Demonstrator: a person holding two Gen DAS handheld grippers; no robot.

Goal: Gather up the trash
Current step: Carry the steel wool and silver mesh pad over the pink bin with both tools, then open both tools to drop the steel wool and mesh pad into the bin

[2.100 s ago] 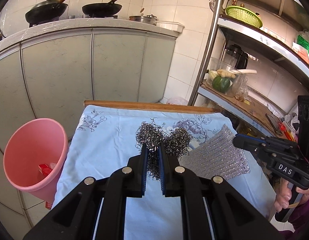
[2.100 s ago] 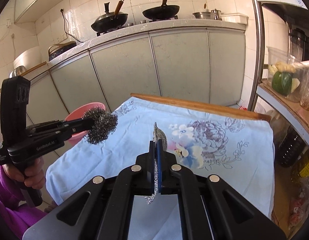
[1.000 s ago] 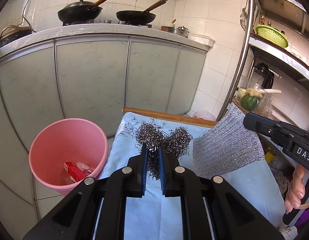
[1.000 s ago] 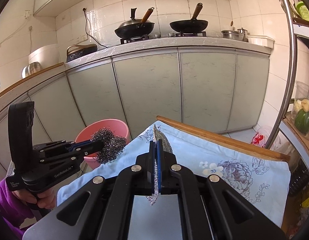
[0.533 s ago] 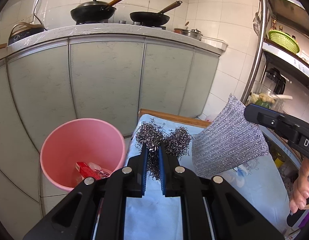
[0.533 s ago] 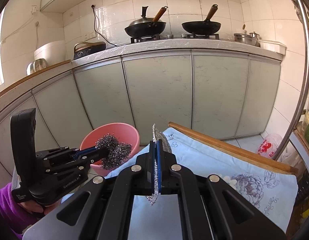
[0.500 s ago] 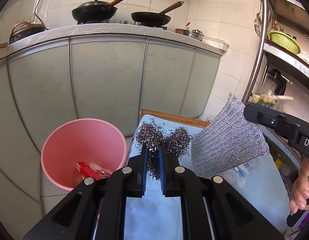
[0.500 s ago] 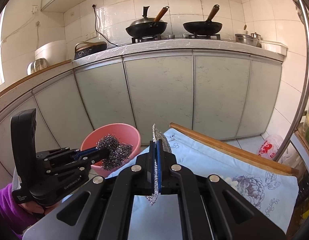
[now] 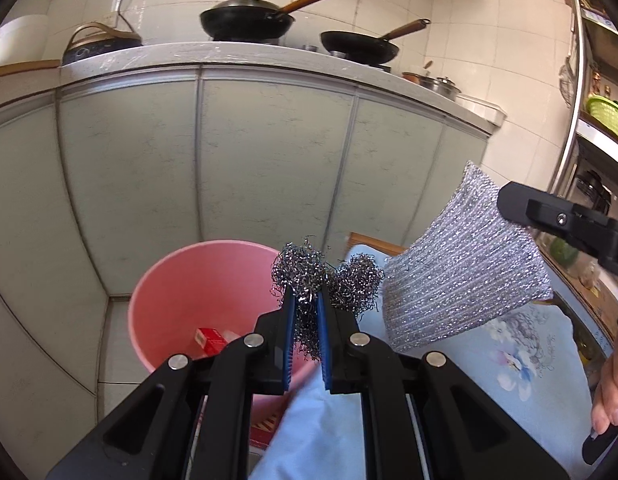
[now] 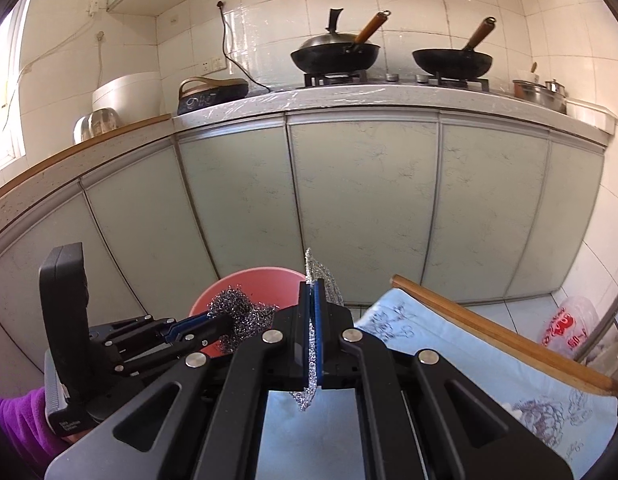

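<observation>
Left wrist view: a tangled steel wool ball (image 9: 309,280) is clamped between the blue pads of the left gripper (image 9: 307,312), held in the air over the near rim of a pink bin (image 9: 181,280), which has a red packet (image 9: 209,338) lying inside. Just right of it, a silver mesh scouring pad (image 9: 461,272) hangs pinched flat in the right gripper (image 10: 313,320), whose jaws are pressed together on it. Below both lies a blue floral cloth (image 9: 509,360) on a wooden-edged table (image 10: 489,336). Behind stand grey cabinets (image 10: 369,200) and two woks (image 10: 337,56) on the counter.
</observation>
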